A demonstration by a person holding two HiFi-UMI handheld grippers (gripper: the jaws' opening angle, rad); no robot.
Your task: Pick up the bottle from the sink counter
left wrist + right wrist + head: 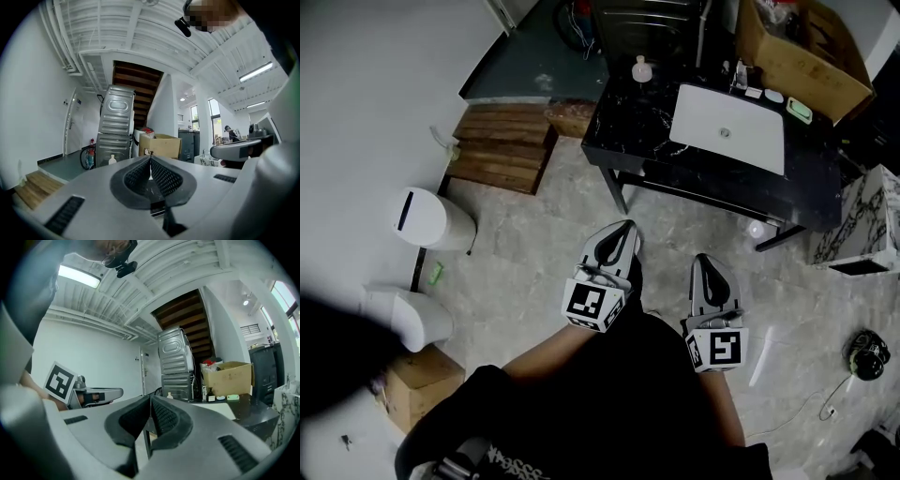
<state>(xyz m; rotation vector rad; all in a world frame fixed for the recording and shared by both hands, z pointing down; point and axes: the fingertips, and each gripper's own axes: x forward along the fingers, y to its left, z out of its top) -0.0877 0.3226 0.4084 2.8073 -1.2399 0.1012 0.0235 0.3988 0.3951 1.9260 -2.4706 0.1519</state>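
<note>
Left gripper (622, 230) and right gripper (702, 262) both clenched shut, nothing between the jaws; bottle (641, 68) upright on black counter (623, 131), at 10 o'clock of sink (731, 127); well apart from grippers, toward 12 o'clock.

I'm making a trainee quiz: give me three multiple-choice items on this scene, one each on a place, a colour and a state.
1. Where is the bottle? A on the counter, left of the basin; B in the basin; C on the floor.
2. The basin's colour? A black; B white; C brown.
3. The left gripper and right gripper are? A both open; B holding the bottle; C both shut, empty.
A: it stands on the dark top beside the basin. B: white against the counter. C: each pair of jaws meets with nothing between.
</note>
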